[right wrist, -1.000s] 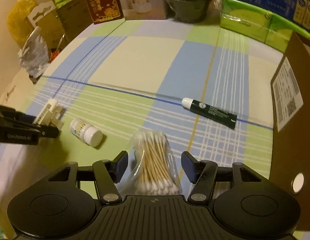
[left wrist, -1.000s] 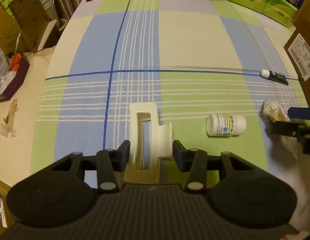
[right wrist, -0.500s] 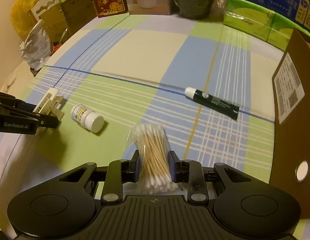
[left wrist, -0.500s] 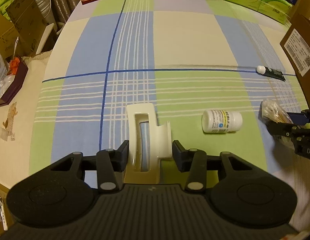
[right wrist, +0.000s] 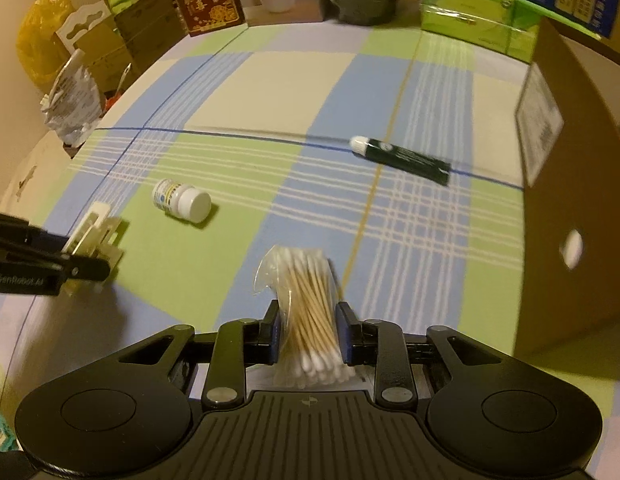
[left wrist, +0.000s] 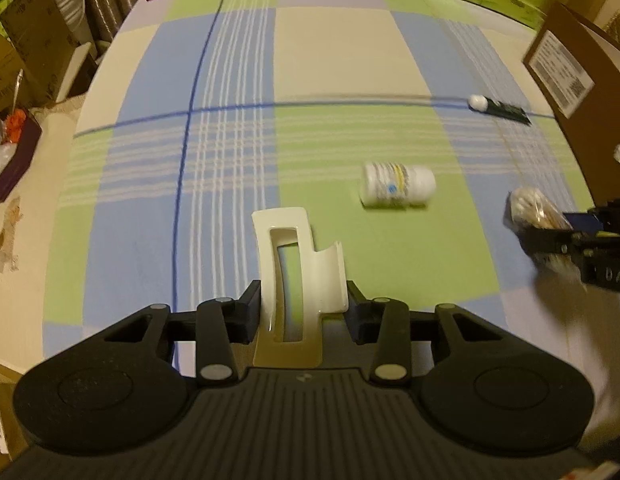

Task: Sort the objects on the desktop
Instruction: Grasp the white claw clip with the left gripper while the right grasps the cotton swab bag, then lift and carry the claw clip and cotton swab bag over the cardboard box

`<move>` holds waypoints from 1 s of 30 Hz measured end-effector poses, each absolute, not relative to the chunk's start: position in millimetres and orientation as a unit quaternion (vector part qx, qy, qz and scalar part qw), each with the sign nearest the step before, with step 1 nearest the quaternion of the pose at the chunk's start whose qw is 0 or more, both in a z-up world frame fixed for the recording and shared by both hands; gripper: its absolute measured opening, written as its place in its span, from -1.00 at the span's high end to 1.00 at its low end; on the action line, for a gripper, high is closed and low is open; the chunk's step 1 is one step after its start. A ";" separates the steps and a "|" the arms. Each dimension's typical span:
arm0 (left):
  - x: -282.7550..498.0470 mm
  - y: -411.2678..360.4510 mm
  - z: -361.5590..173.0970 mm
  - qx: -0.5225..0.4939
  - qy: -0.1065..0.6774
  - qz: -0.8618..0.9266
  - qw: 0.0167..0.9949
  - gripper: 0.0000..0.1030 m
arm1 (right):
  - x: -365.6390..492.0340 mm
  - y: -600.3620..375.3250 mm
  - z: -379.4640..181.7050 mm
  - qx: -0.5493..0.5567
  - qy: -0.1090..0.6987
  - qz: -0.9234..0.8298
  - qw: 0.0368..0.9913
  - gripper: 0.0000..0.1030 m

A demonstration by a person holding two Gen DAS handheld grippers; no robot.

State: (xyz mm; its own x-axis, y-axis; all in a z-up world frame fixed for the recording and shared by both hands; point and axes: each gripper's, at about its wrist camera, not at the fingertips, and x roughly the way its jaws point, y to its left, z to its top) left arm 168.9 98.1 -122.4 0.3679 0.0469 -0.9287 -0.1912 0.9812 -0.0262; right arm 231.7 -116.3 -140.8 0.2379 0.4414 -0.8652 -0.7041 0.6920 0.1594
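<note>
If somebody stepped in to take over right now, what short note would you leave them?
Left tool: shut on the white hair claw clip, jaws just closing.
Right tool: shut on the bag of cotton swabs.
On the checked tablecloth: white pill bottle on its side, dark tube near the cardboard box.
Done: both items gripped.
Left: place them, then bottle and tube. Destination not shown.

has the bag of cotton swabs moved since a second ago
Yes. In the right wrist view, the bag of cotton swabs, now clamped in the right tongs, sits nearer the brown cardboard box.
</note>
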 end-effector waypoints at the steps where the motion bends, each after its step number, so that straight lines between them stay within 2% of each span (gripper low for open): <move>1: 164.8 96.4 -122.4 -0.067 0.559 0.069 0.823 0.30 | 230.9 -119.8 -139.7 -0.130 0.495 0.368 0.776 0.52; 11: 150.6 66.7 -112.0 -0.050 0.552 0.047 0.831 0.30 | 219.3 -155.5 -119.7 -0.106 0.485 0.364 0.788 0.52; 30: 162.2 -21.2 -47.8 -0.009 0.489 -0.019 0.872 0.30 | 214.8 -234.9 -73.3 -0.055 0.453 0.364 0.812 0.52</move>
State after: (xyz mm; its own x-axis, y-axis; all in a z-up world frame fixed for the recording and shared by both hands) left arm 162.2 -21.2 -47.8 0.5205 -0.0425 -0.8528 0.0254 0.9991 -0.0343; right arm 214.8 -234.9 -73.3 0.3251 0.5410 -0.7757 -0.6412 0.7290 0.2396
